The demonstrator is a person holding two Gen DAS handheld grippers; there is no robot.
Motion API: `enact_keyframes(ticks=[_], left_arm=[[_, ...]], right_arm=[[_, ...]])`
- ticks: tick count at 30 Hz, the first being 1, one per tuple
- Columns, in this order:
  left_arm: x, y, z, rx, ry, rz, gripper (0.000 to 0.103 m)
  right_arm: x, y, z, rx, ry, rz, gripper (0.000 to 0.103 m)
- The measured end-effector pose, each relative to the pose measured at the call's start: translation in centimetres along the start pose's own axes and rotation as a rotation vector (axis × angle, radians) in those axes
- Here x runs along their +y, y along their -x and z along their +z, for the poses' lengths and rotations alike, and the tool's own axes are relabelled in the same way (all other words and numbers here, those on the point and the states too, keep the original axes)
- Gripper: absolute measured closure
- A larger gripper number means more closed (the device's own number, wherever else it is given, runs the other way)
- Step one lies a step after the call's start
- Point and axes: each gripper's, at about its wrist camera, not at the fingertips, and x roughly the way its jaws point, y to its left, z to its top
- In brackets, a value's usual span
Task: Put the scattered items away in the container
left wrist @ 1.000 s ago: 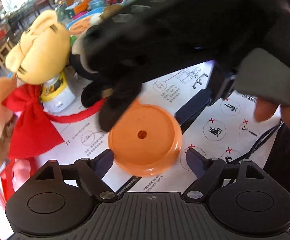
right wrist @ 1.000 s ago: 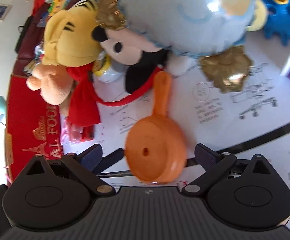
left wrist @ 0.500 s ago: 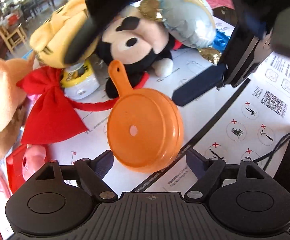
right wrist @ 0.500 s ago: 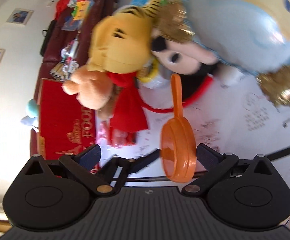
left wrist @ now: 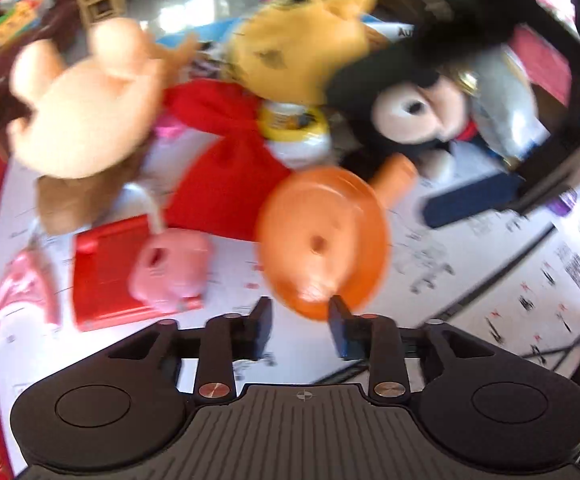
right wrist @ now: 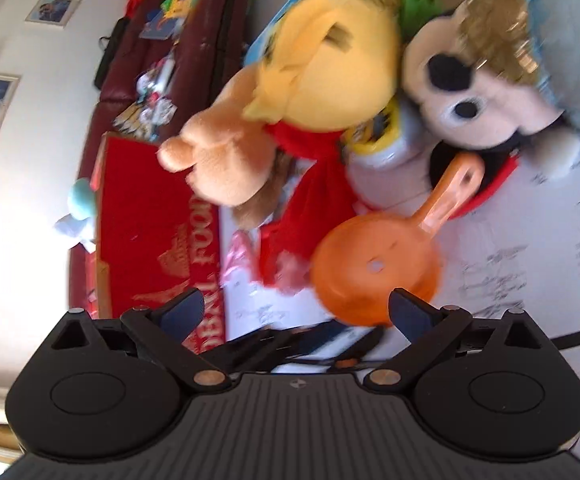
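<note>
Between its narrowed fingers, the left claw (left wrist: 299, 322) grips the round orange plastic toy pan (left wrist: 321, 242); the right claw (right wrist: 293, 310) stands spread, holding nothing.

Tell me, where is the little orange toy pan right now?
In the left wrist view the orange toy pan sits just ahead of the left hand-held gripper, its rim between the fingers, handle pointing toward the Mickey plush, red cloth alongside.

In the right wrist view, the right gripper (right wrist: 295, 312) has its fingers (right wrist: 407, 312) spread wide, with the orange toy pan (right wrist: 373, 270) just ahead of the right one, handle angled toward the Mickey plush (right wrist: 477, 108). A yellow plush (right wrist: 325, 64) with a red bow (right wrist: 309, 188) lies left of Mickey on the paper-covered counter (right wrist: 537, 256), motion-blurred.
</note>
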Motion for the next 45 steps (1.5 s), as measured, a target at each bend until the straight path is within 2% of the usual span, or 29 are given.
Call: enact_keyframes(ticks=[5, 9, 12, 14, 15, 16, 18, 21, 29, 37, 38, 40, 43, 45], left_arm=[[1.1, 0.5, 0.6, -0.009, 0.066, 0.006, 0.051], [0.7, 1.8, 0.3, 0.001, 0.044, 0.009, 0.051], [0.2, 0.8, 0.6, 0.014, 0.048, 0.023, 0.051], [0.2, 0.3, 0.7, 0.033, 0.066, 0.058, 0.08], [0.5, -0.1, 0.9, 0.044, 0.075, 0.08, 0.084], [0.7, -0.3, 1.1, 0.052, 0.088, 0.098, 0.087], [1.3, -0.7, 1.6, 0.06, 0.103, 0.122, 0.088], [2.0, -0.7, 2.1, 0.076, 0.105, 0.116, 0.089], [1.1, -1.1, 2.2, 0.072, 0.048, 0.148, 0.086], [-0.3, -0.6, 2.6, 0.057, 0.016, 0.145, 0.085], [-0.3, -0.7, 2.6, 0.061, 0.014, 0.149, 0.08], [-0.4, -1.0, 2.6, 0.065, 0.007, 0.164, 0.073], [-0.6, -1.2, 2.8, 0.074, 0.001, 0.172, 0.075], [-0.8, -1.1, 2.8, 0.072, -0.002, 0.166, 0.071]], right_arm=[[-1.1, -0.2, -0.1, -0.028, 0.027, -0.104, 0.006], [-0.7, 0.2, -0.5, -0.075, 0.163, -0.237, 0.014], [-0.8, 0.5, -1.0, -0.095, 0.262, -0.309, 0.018], [-1.1, 0.4, -1.3, -0.091, 0.295, -0.34, 0.023], [-1.3, 0.3, -1.5, -0.085, 0.302, -0.349, 0.03], [-1.5, 0.2, -1.6, -0.079, 0.305, -0.356, 0.031], [-1.8, 0.2, -1.8, -0.071, 0.323, -0.366, 0.038], [-1.4, 0.0, -2.4, -0.072, 0.421, -0.41, 0.04], [-1.0, -0.9, -3.3, -0.044, 0.528, -0.422, 0.043], [-1.3, -1.0, -3.4, -0.04, 0.523, -0.451, 0.043], [-1.4, -1.0, -3.4, -0.038, 0.519, -0.46, 0.043], [-1.9, -0.9, -3.3, -0.029, 0.49, -0.457, 0.043], [-3.1, -0.3, -2.6, -0.013, 0.337, -0.367, 0.042], [-3.4, 0.1, -2.2, -0.014, 0.264, -0.336, 0.042]])
